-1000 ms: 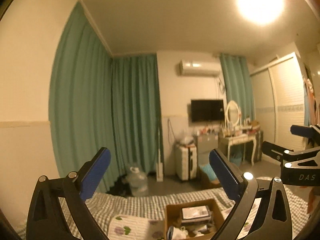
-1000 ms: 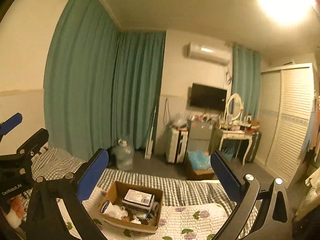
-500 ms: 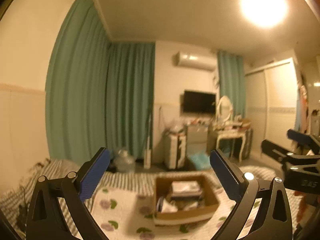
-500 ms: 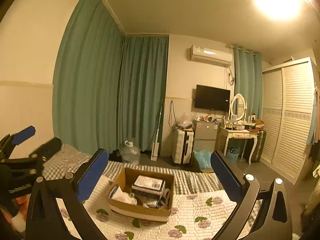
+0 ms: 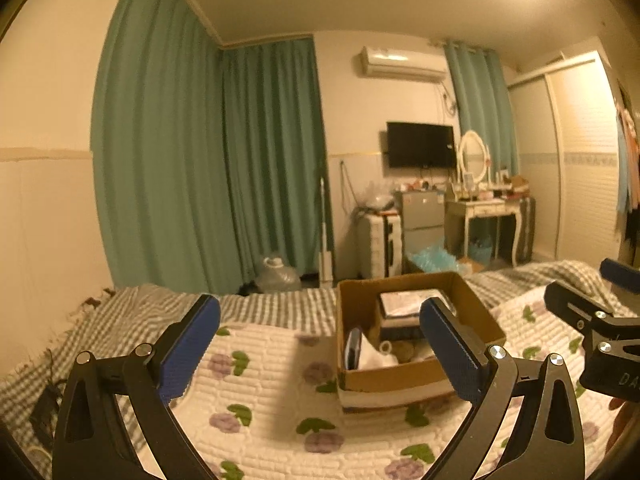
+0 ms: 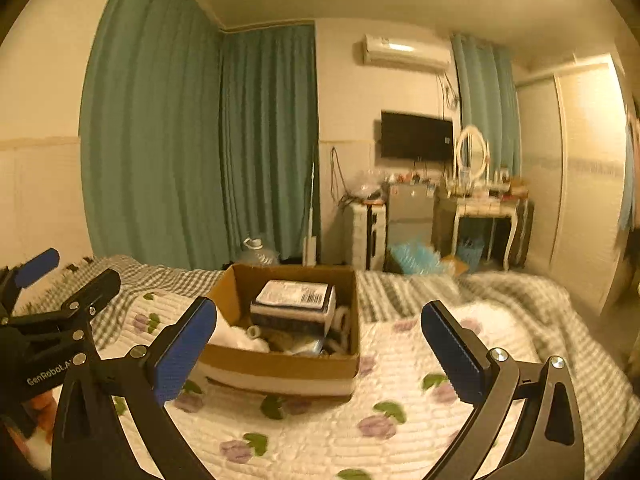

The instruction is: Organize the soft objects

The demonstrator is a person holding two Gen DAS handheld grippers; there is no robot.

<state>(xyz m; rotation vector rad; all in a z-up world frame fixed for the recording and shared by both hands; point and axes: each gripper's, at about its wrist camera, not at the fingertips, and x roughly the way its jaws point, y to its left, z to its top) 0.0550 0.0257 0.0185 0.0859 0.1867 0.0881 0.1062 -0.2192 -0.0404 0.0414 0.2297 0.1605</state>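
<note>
Left gripper (image 5: pixel 320 344): fingers wide apart, nothing btwn the blue pads (image 5: pixel 188 344). Held above the quilt (image 5: pixel 260 400), not touching it. Seen from the right wrist cam it sits at the far left edge, also spread.

Right gripper (image 6: pixel 318 344): fingers wide apart, nothing held. Hovers over the quilt, just in front of the box (image 6: pixel 288 364). In the left wrist cam it shows at the right edge, beside the box.

Box: open cardboard carton, resting on the quilt approx. mid-bed. Left wrist cam has it right of centre, partly behind the right-hand pad; right wrist cam has it left of centre, btwn the pads.

Contents, right wrist cam: a labelled pack (image 6: pixel 294 300) w/ barcode on top, lying across the rear; a white soft item (image 6: pixel 236 338) at the front-left corner; small mixed items at the front, too cluttered to identify. Left wrist cam adds a dark flat item (image 5: pixel 353 349) standing upright against the left wall.

Quilt: white, purple flower print, lying over a grey checked blanket (image 5: pixel 132 316).

Background: green curtains (image 5: pixel 208 168), wall TV (image 5: pixel 420 145), AC unit (image 5: pixel 402 62), dressing table (image 5: pixel 486 208) w/ oval mirror, suitcase (image 5: pixel 380 244), water jug (image 5: pixel 276 276) on floor. Lighting dim, yellow; right wrist cam slightly blurred on the right side.
</note>
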